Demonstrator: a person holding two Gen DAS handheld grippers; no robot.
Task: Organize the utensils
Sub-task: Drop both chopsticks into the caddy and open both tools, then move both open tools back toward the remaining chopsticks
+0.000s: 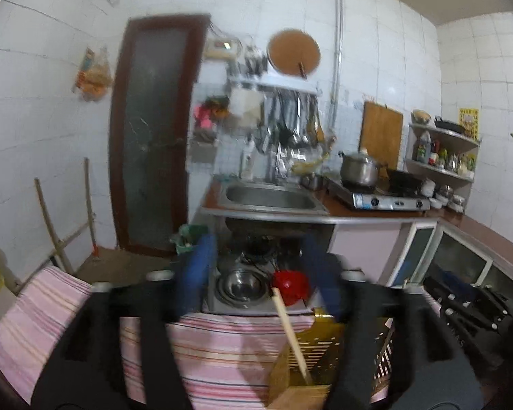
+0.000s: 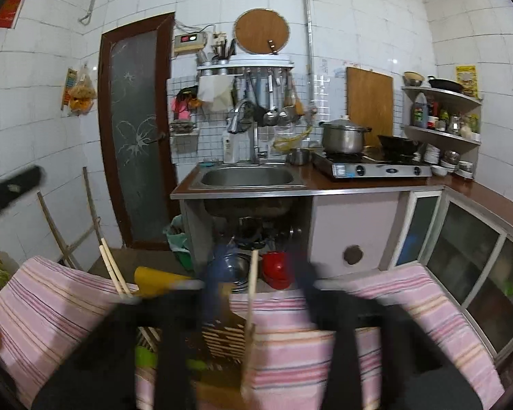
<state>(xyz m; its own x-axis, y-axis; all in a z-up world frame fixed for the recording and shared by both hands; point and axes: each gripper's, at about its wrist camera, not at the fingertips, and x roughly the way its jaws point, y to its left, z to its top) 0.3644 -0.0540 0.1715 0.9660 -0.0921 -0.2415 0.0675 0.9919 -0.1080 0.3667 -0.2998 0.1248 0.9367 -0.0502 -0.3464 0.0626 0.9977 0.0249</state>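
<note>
Left wrist view: the left gripper (image 1: 256,266) is seen with jaws spread wide and nothing between them, above a striped cloth (image 1: 222,352). A yellow holder (image 1: 311,358) stands on the cloth, below the right finger, with one chopstick (image 1: 290,331) leaning out of it. A sink (image 1: 270,198) lies well beyond the holder. Right wrist view: the right gripper (image 2: 260,273) is likewise held wide and empty. A slotted holder (image 2: 222,341) is seen below it, a chopstick (image 2: 251,307) upright at its right edge, a pair of chopsticks (image 2: 114,270) left of it.
</note>
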